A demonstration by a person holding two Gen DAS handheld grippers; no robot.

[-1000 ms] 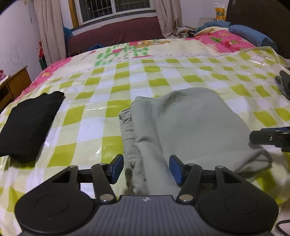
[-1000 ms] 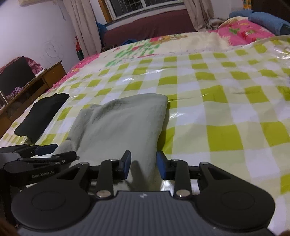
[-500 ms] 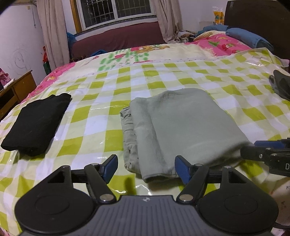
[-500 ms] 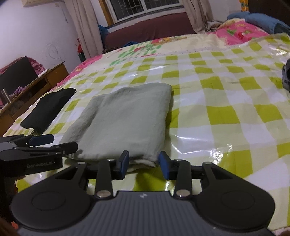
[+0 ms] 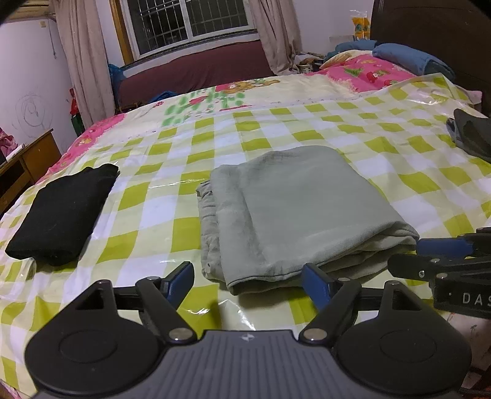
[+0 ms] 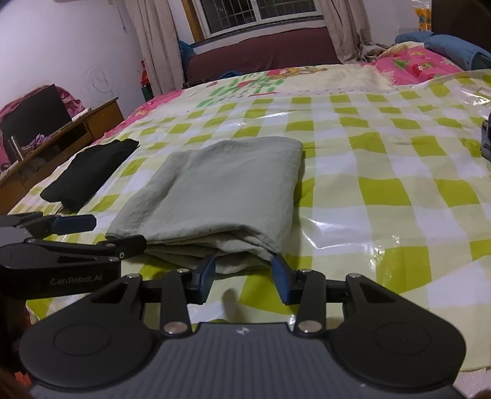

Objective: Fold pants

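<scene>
Both hand-held grippers [image 5: 248, 277] [image 6: 242, 274] released, jaws just widening; folded pants [image 5: 294, 211] lie just beyond.

Your folded pants [image 5: 294, 208] lie on the bed [image 5: 276, 129], near its front edge, with a second folded garment [image 5: 64, 211] to their left, well apart. Your left hand-held gripper [image 5: 247, 284] sits just before the pants' near left corner; your right hand-held gripper [image 6: 242, 273] sits before their near right corner (neither one touches the cloth). Behind the bed stands a sofa [image 5: 196, 73] under the window [image 5: 187, 24]; a desk [image 6: 61, 141] stands left of the bed.
</scene>
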